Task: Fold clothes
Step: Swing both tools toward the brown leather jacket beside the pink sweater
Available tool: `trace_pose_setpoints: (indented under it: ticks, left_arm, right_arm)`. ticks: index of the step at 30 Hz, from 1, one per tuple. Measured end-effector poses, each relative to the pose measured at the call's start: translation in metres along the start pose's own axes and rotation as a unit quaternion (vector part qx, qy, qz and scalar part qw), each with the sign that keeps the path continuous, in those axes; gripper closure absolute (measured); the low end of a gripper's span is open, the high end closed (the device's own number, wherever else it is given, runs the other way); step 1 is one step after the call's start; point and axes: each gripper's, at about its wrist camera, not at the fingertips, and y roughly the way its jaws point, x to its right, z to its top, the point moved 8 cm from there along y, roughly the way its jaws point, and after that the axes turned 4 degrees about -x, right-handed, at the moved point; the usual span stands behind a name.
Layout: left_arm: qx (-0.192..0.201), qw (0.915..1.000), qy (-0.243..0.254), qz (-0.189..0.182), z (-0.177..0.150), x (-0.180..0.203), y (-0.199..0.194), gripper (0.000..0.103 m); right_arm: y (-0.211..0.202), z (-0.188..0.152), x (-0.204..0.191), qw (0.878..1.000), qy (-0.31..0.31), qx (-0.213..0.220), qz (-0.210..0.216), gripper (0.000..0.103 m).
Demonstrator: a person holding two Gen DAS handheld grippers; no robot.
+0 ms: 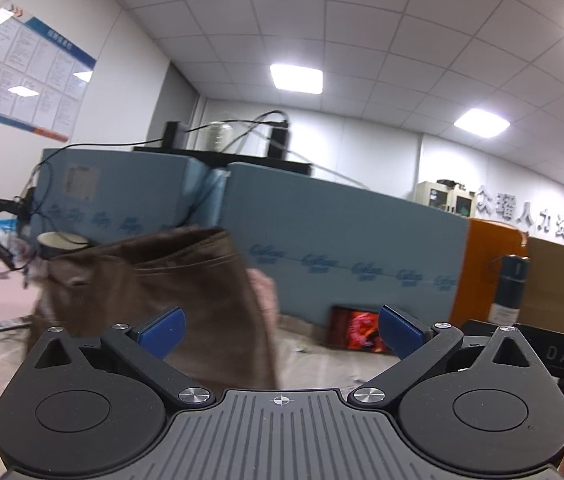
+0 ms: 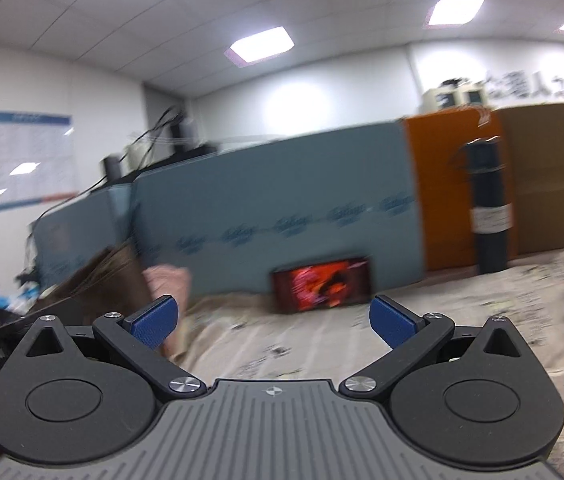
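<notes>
The left tool (image 1: 281, 330) is released, its ribbed blue pads spread wide with nothing between them. The right tool (image 2: 274, 320) is likewise released and bare.

A brown garment (image 1: 162, 280), soft and matte with a stitched hem along its top, is bunched in a heap toward the left part of the desk (image 1: 313, 364), in front of the left tool's left pad; whether it touches that pad cannot be told. A pale pink cloth (image 1: 264, 292) shows just behind its right edge. In the right wrist view the garment (image 2: 110, 280) is blurred, at the left.

The desk wears a creased, printed beige cover. Along its far edge stand smooth blue foam boards (image 1: 341, 240), with a glowing phone (image 2: 321, 284) propped against them. A dark cylindrical bottle (image 2: 487, 208) stands upright near the far right corner. The cover between the tools and the phone lies open.
</notes>
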Motion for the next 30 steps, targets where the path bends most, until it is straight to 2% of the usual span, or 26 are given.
trace_pose_setpoints:
  ticks: [4, 7, 10, 13, 17, 21, 23, 25, 27, 30]
  left_arm:
    - [-0.006, 0.9998, -0.01, 0.017, -0.003, -0.041, -0.008, 0.0]
    - [-0.02, 0.9992, -0.011, 0.033, -0.008, -0.07, -0.01, 0.0]
    - [-0.036, 0.9978, -0.037, 0.04, -0.009, -0.097, -0.008, 0.0]
    - [-0.066, 0.9947, -0.074, 0.026, -0.007, -0.119, 0.004, 0.0]
    - [-0.094, 0.9843, -0.146, 0.034, -0.006, -0.159, 0.035, 0.0]
    - [-0.115, 0.9709, -0.208, 0.028, -0.014, -0.193, 0.06, 0.0]
    - [-0.129, 0.9659, -0.224, 0.013, -0.018, -0.199, 0.069, 0.0]
    - [-0.125, 0.9656, -0.227, 0.016, -0.02, -0.204, 0.076, 0.0]
    - [-0.13, 0.9641, -0.231, 0.021, -0.022, -0.209, 0.084, 0.0]
    - [-0.145, 0.9552, -0.258, 0.016, -0.028, -0.218, 0.098, 0.0]
  right_arm:
    - [0.029, -0.01, -0.025, 0.998, -0.041, -0.037, 0.027, 0.0]
    - [0.054, -0.015, -0.044, 0.994, -0.065, -0.063, 0.065, 0.0]
    - [0.076, -0.018, -0.056, 0.989, -0.061, -0.087, 0.101, 0.0]
    - [0.096, -0.021, -0.068, 0.983, -0.046, -0.104, 0.141, 0.0]
    - [0.119, -0.02, -0.09, 0.973, -0.036, -0.099, 0.204, 0.0]
    - [0.136, -0.014, -0.11, 0.968, -0.053, -0.066, 0.237, 0.0]
    - [0.145, -0.011, -0.117, 0.959, -0.058, -0.059, 0.272, 0.0]
    - [0.159, -0.008, -0.121, 0.951, -0.048, -0.064, 0.297, 0.0]
    - [0.172, -0.006, -0.124, 0.947, -0.034, -0.073, 0.313, 0.0]
    - [0.188, -0.009, -0.13, 0.941, -0.03, -0.08, 0.327, 0.0]
